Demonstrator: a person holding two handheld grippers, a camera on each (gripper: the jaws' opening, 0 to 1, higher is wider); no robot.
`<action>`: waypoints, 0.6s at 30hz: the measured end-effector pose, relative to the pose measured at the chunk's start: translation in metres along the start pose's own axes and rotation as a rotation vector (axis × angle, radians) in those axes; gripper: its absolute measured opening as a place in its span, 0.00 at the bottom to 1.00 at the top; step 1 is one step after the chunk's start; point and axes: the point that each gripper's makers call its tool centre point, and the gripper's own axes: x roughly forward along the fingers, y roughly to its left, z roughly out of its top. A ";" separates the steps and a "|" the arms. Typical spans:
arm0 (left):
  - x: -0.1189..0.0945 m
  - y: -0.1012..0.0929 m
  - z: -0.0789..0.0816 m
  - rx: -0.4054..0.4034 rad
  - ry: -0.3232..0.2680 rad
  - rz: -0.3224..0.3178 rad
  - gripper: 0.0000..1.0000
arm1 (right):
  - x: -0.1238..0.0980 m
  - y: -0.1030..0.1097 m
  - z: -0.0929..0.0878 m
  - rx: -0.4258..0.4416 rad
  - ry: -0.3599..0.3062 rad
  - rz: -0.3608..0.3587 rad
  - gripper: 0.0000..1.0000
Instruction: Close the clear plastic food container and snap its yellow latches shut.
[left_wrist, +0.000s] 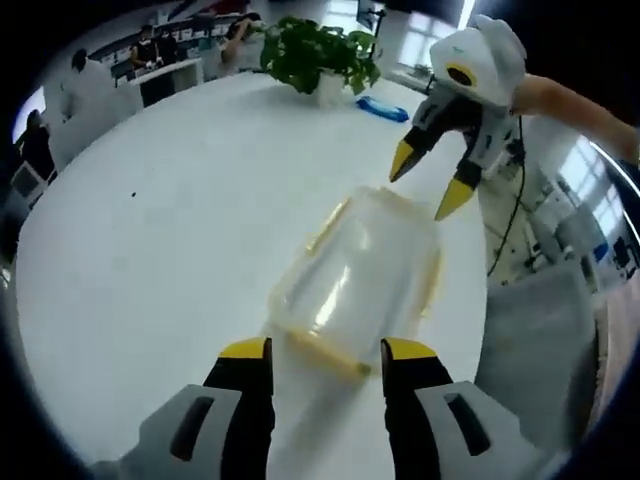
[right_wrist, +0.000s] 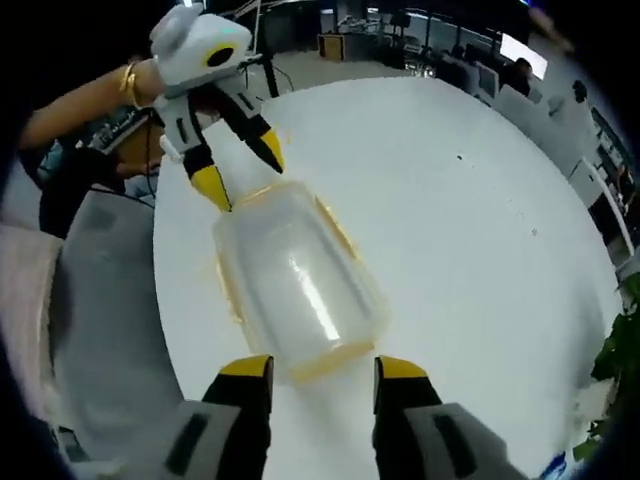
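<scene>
One clear plastic container with yellow latches lies mid-frame on one round white table. Two grippers flank its ends: the left gripper at bottom centre, jaws apart and empty; the right gripper at upper right, jaws spread, holding nothing. One potted plant stands at top centre.

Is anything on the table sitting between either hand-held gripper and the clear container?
Nothing visible. The clear container lies on bare white table, just ahead of the left hand-held gripper and right hand-held gripper, both open. The potted plant stands well beyond.
</scene>
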 end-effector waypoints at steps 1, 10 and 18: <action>0.000 -0.001 -0.001 -0.013 -0.005 -0.002 0.41 | 0.001 0.003 0.001 0.029 -0.015 0.016 0.36; 0.003 -0.001 -0.007 -0.131 -0.040 -0.003 0.38 | 0.008 -0.003 0.000 0.189 -0.057 -0.003 0.35; 0.007 -0.005 -0.005 -0.239 -0.083 -0.041 0.32 | 0.015 -0.001 0.000 0.255 -0.077 0.019 0.35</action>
